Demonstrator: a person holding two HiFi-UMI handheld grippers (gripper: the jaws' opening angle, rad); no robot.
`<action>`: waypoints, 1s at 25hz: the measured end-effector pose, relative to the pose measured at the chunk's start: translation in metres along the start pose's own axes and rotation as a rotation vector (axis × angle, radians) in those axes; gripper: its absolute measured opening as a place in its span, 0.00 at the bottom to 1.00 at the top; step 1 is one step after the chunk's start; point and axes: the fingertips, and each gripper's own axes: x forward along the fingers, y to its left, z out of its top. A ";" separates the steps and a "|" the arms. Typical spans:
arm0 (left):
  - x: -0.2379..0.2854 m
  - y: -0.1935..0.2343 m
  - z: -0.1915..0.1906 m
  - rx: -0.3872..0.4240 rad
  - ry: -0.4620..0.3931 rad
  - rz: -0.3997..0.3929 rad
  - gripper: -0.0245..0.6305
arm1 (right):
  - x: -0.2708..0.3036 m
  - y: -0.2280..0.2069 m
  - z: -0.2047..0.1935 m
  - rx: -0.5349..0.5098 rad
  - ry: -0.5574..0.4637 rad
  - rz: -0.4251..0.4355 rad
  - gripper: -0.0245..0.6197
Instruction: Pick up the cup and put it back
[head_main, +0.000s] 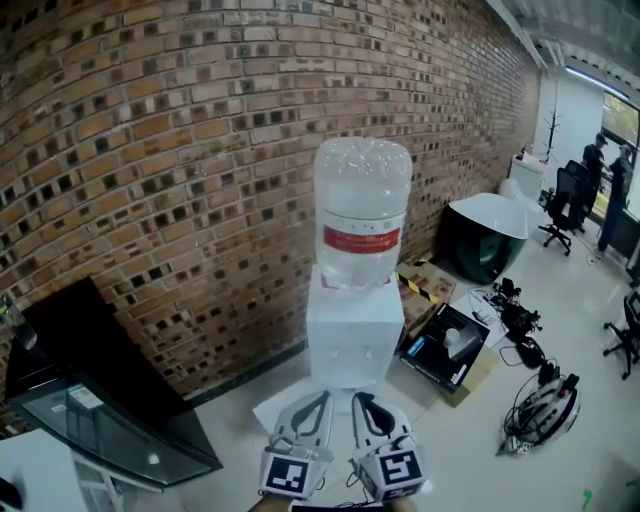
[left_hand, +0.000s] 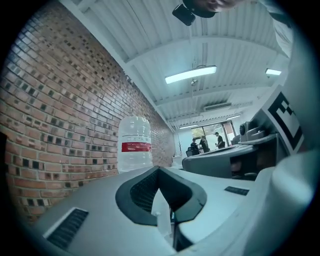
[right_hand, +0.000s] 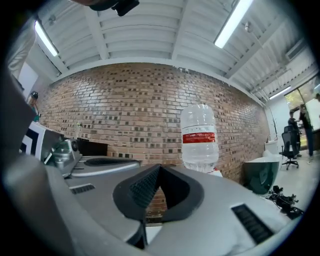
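Note:
No cup shows in any view. A white water dispenser (head_main: 352, 335) with a big clear bottle (head_main: 362, 210) and a red label stands against the brick wall, straight ahead of me. Both grippers are held side by side low in the head view, pointing at the dispenser and short of it. My left gripper (head_main: 322, 398) has its jaws together with nothing in them, and so does my right gripper (head_main: 360, 398). The left gripper view looks over the left gripper (left_hand: 159, 171) at the bottle (left_hand: 135, 142). The right gripper view shows the right gripper (right_hand: 158, 169) and the bottle (right_hand: 199, 135).
A black glass cabinet (head_main: 95, 400) stands at the left by the wall. Right of the dispenser lie an open cardboard box (head_main: 448, 348), a dark tub (head_main: 485, 238), and cables and gear (head_main: 540, 400) on the floor. People (head_main: 608, 180) and office chairs are far right.

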 end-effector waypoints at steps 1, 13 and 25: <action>-0.006 -0.010 0.002 0.000 0.003 0.004 0.04 | -0.012 0.001 0.001 0.014 -0.008 0.003 0.04; -0.048 -0.084 0.043 -0.001 -0.009 0.006 0.04 | -0.099 0.010 0.013 -0.016 -0.011 0.058 0.04; -0.063 -0.065 0.057 -0.010 -0.011 0.000 0.04 | -0.099 0.027 0.031 -0.058 -0.012 0.063 0.04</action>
